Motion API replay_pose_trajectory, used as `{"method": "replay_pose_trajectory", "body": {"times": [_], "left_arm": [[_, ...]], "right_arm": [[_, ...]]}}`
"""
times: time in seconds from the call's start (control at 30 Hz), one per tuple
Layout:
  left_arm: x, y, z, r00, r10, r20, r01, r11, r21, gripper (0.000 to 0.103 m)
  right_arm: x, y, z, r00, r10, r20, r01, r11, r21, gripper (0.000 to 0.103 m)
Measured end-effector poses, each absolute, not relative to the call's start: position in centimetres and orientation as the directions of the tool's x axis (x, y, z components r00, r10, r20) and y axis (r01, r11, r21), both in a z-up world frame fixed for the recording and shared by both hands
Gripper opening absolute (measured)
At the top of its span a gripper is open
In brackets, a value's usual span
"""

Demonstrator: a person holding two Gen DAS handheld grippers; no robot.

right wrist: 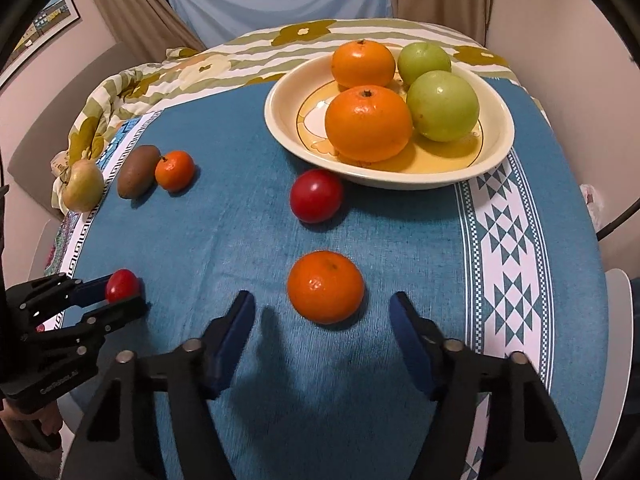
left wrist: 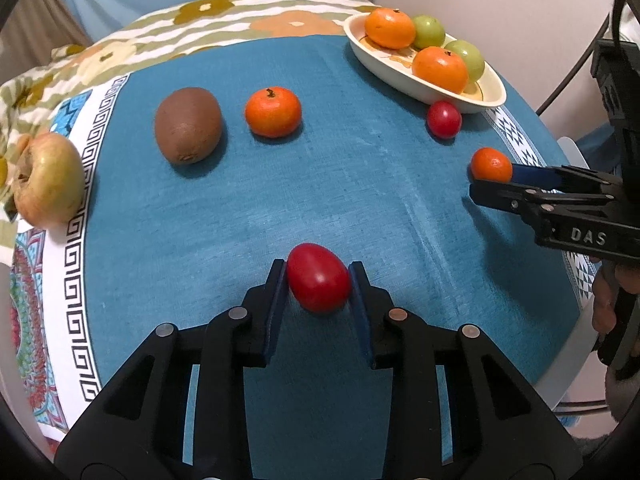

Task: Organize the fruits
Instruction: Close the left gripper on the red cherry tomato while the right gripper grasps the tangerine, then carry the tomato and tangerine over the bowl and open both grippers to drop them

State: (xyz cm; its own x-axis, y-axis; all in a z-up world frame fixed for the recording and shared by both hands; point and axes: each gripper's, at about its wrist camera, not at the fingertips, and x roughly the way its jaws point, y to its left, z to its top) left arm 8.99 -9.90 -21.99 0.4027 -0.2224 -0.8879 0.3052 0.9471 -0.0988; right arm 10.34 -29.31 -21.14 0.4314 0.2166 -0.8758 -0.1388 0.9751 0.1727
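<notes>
My left gripper [left wrist: 318,270] is shut on a small red fruit [left wrist: 318,278] that rests on the blue tablecloth [left wrist: 320,184]; both blue pads press its sides. The right wrist view shows that grip at the far left, on the red fruit [right wrist: 122,285]. My right gripper [right wrist: 322,300] is open around a small mandarin [right wrist: 326,286], with a gap between each pad and the fruit. From the left wrist, the same mandarin [left wrist: 491,165] sits at the right gripper's tips. A cream bowl [right wrist: 280,120] behind it holds two oranges and two green fruits.
Loose on the cloth are a second red fruit [right wrist: 316,196] by the bowl's rim, a kiwi [left wrist: 188,126], another mandarin [left wrist: 273,112] and a yellowish apple [left wrist: 48,180] at the left edge. A flowered cloth [left wrist: 208,12] covers the table's far side.
</notes>
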Motion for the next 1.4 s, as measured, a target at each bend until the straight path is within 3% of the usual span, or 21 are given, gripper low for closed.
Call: {"method": "replay_pose_trajectory", "body": {"times": [0.17,0.23,0.57,1.0,1.4], "left_arm": [[8.9,-9.4,-22.0,0.405,-0.213,-0.889,0.290,0.952,-0.096,0.035],[8.8,-9.2,-22.0,0.405,-0.210,-0.890,0.280,0.955,-0.098,0.035],[8.0,-8.3,-20.5,0.430,-0.193,-0.882,0.224,0.969,-0.103,0.035],[7.0,-10.5,-13.2,0.532,-0.216,-0.818,0.220,0.969,-0.113,0.035],[11.0,-15.0,-8.0,0.598,-0.281,-0.751,0.288,0.949,-0.126,0.035]], "right_arm": [[10.5,-29.2,-21.1,0.444,0.208,-0.872,-0.137,0.977,0.163,0.047],[10.7,-29.1,-21.1,0.446,0.207,-0.871,-0.138,0.977,0.162,0.034],[10.0,-29.6,-19.2,0.474,0.239,-0.847,-0.165,0.969,0.182,0.034],[8.0,-32.3,-14.1,0.527,0.283,-0.802,-0.208,0.957,0.201,0.034],[8.9,-36.1,-10.8,0.567,0.277,-0.776,-0.168,0.961,0.220,0.034]]}}
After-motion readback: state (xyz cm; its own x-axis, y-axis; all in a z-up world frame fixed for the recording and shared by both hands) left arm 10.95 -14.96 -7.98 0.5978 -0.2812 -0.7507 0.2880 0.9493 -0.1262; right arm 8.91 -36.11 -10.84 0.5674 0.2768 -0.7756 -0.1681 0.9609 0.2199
